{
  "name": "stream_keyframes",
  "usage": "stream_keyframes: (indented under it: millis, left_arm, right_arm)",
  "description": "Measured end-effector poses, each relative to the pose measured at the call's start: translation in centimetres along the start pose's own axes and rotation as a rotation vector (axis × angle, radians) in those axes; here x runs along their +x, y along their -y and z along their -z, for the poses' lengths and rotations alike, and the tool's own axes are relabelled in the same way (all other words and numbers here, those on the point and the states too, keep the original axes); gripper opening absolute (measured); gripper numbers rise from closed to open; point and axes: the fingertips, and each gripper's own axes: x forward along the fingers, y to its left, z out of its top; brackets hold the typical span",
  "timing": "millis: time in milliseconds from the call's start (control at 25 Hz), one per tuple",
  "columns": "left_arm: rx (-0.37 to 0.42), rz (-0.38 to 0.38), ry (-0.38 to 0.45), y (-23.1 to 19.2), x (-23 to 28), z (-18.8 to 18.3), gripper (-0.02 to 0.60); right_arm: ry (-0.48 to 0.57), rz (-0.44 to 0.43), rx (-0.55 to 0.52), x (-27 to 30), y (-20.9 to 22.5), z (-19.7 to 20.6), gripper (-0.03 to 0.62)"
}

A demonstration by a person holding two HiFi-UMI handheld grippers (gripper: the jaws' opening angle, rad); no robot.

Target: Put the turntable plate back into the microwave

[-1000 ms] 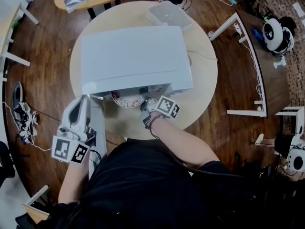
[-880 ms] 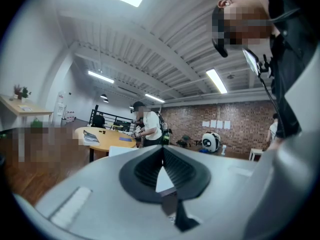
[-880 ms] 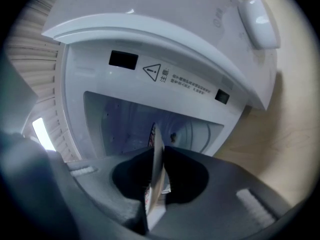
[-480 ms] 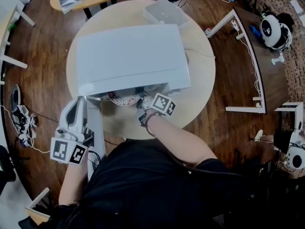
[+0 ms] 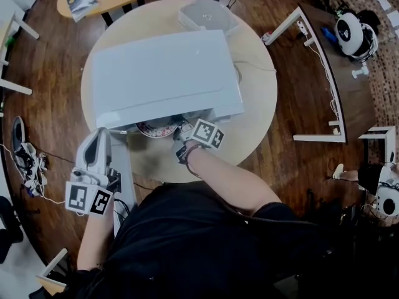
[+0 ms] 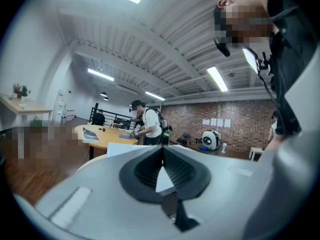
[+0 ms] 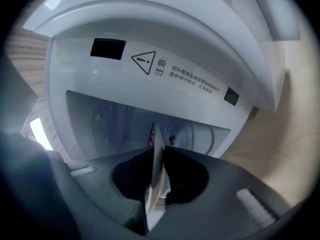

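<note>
Plate [image 5: 156, 129] held by the right gripper [image 5: 181, 131] at the mouth of the microwave [image 5: 162, 73]

The white microwave stands on a round table [image 5: 255, 104], and every place here is given from it. Its door [image 5: 126, 167] is swung open at the front left corner and points toward the person.

The right gripper is at the front opening of the microwave, just under the front edge of its top. In the right gripper view its jaws are nearly together and the pads press on the rim of the turntable plate [image 7: 154, 134], which stands edge-on between them. The thin rim passes through the whole gap, and a little red pattern shows on one face. Past the jaws this view looks into the pale cavity [image 7: 115, 119] of the microwave, under the front frame with a warning triangle [image 7: 144, 62].

In the head view the patterned plate lies in the front opening. Part of it sticks out in front of the microwave and the rest is hidden under its top.

The left gripper [image 5: 100, 134] is at the front left corner of the microwave, just beside the outer side of the open door. In the left gripper view its jaws meet at the tips. A small white patch shows lower in the gap, and I cannot tell what it is. I see nothing held there.
</note>
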Motion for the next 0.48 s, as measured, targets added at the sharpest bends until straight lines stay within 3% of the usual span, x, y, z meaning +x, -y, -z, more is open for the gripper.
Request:
stream_keyframes:
  millis: [480]
  left_arm:
    - [0.029,-0.002,-0.004,-0.2,1.3,0.5,0.003]
  right_arm:
    - [0.005,0.018,-0.003,0.7,0.1,-0.8,0.029]
